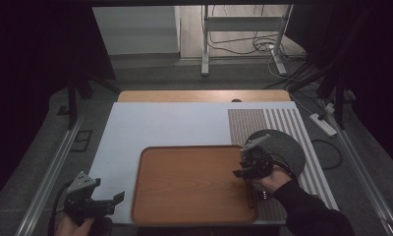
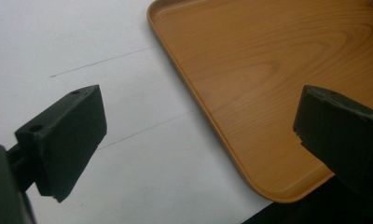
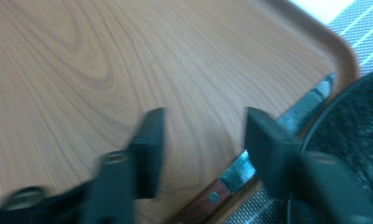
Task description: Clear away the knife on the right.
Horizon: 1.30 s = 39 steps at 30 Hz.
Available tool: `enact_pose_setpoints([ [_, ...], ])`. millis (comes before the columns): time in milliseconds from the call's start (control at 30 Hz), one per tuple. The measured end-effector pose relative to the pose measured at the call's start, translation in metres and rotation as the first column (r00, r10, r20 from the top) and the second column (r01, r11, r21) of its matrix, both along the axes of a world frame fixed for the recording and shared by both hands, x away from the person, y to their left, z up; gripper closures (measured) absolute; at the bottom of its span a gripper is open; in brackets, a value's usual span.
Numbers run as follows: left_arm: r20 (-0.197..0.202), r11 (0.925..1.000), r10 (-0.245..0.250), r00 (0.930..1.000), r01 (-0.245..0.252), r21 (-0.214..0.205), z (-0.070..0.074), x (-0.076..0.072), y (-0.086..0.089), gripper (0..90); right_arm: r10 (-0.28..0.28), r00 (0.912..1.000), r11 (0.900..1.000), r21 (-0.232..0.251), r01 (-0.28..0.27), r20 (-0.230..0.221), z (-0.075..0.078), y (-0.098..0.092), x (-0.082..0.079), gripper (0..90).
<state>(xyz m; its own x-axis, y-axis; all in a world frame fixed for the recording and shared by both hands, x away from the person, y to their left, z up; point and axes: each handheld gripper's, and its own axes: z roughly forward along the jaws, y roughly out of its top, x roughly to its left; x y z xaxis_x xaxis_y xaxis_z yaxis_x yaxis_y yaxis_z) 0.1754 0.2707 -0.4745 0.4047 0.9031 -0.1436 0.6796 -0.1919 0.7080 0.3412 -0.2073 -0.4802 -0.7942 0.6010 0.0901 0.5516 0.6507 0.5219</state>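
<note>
A knife with a reddish wooden riveted handle and steel blade point(image 3: 250, 170) lies in the wooden rectangular tray point(image 1: 184, 182) along its right rim. Its long axis follows that rim, blade pointing toward the tray's far corner, beside a dark round speckled plate point(image 1: 285, 147). The right gripper point(image 3: 203, 140) hovers over it, jaws apart and holding nothing; one jaw hides the blade's middle, and blur softens the edges. The left gripper point(image 2: 194, 135) hangs with jaws wide apart above the white board point(image 1: 150, 123) at the tray's near left corner.
</note>
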Motion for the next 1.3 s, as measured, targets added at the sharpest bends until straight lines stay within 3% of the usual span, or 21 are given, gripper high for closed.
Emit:
enact_pose_setpoints([
  [133,-0.002,1.0000,0.000,1.0000,0.000,-0.006,0.000,0.000,0.001,3.4,-0.045,0.9981,0.9986,0.031,0.044,0.043,0.007,-0.009,-0.005,17.3],
  [200,-0.001,1.0000,0.001,1.0000,-0.001,-0.008,0.000,0.000,0.001,3.4,-0.064,0.9948,0.9976,0.033,0.061,0.080,0.011,-0.014,-0.009,9.8],
  [367,0.001,0.9999,0.002,1.0000,-0.002,-0.016,0.000,0.000,0.002,3.4,-0.084,0.9921,0.9936,0.083,0.076,0.093,0.020,-0.034,-0.024,7.2],
  [467,0.001,0.9998,0.000,1.0000,0.000,-0.020,0.000,-0.001,0.002,3.3,-0.121,0.9858,0.9873,0.117,0.108,0.116,0.024,-0.051,-0.035,2.4],
  [667,0.003,0.9996,-0.005,1.0000,0.005,-0.028,0.000,-0.001,0.003,3.2,-0.219,0.9624,0.9710,0.134,0.198,0.161,0.026,-0.080,-0.054,0.0],
  [867,0.003,0.9993,-0.005,1.0000,0.005,-0.038,0.000,-0.001,0.004,3.1,-0.322,0.9306,0.9402,0.174,0.293,0.174,0.028,-0.109,-0.073,0.0],
  [1067,0.004,0.9991,-0.004,1.0000,0.004,-0.042,0.000,-0.001,0.004,3.1,-0.363,0.9163,0.9240,0.191,0.331,0.169,0.028,-0.120,-0.082,0.0],
  [1167,0.003,0.9991,-0.003,1.0000,0.003,-0.043,0.000,-0.001,0.004,3.1,-0.368,0.9151,0.9226,0.187,0.337,0.165,0.027,-0.122,-0.084,0.0],
  [1300,0.002,0.9991,-0.005,1.0000,0.005,-0.043,0.000,0.000,0.004,3.1,-0.359,0.9198,0.9276,0.168,0.334,0.157,0.026,-0.121,-0.083,0.0],
])
